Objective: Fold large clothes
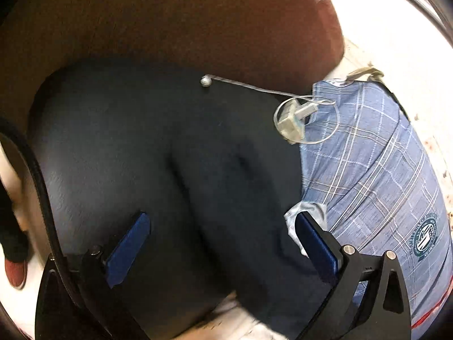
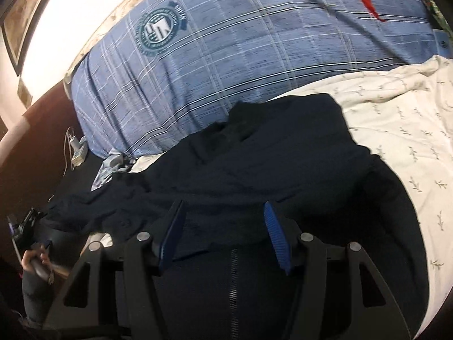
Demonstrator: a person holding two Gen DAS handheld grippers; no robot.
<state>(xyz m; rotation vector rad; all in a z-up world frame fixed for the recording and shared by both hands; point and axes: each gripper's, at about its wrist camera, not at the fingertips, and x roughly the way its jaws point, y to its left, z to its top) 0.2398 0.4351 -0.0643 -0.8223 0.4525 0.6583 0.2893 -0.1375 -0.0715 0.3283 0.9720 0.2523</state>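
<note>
The dark jacket (image 2: 254,164) lies bunched up on a bed. It is very dark blue, almost black, and soft, with many folds and bumps. A zip (image 2: 232,289) runs down the part nearest the right camera. One flat, loose part of it spreads toward the top, and a long, crumpled part trails off to the left side of that view. In the left camera's view the jacket (image 1: 158,153) looks like one big dark mound with a deep crease in the middle.

The right claw (image 2: 225,235) hangs just above the jacket. Its two blue pads (image 2: 276,235) stand about half apart with dark cloth seen between them, but I cannot tell if they pinch it. The left claw (image 1: 223,246) is spread wide over the dark mound, and nothing is caught in it.

Under the jacket is a white sheet (image 2: 402,130) with small leaf marks. Just beyond the jacket lies a blue checked pillow (image 2: 240,51) with a round green badge (image 2: 160,29) on it. Beside the pillow's corner sits a white plug (image 1: 291,126) with a thin cord looped around it. A brown headboard (image 1: 198,22) rises behind. A hand (image 2: 34,257) holds the other claw's handle at the left edge of the right view.
</note>
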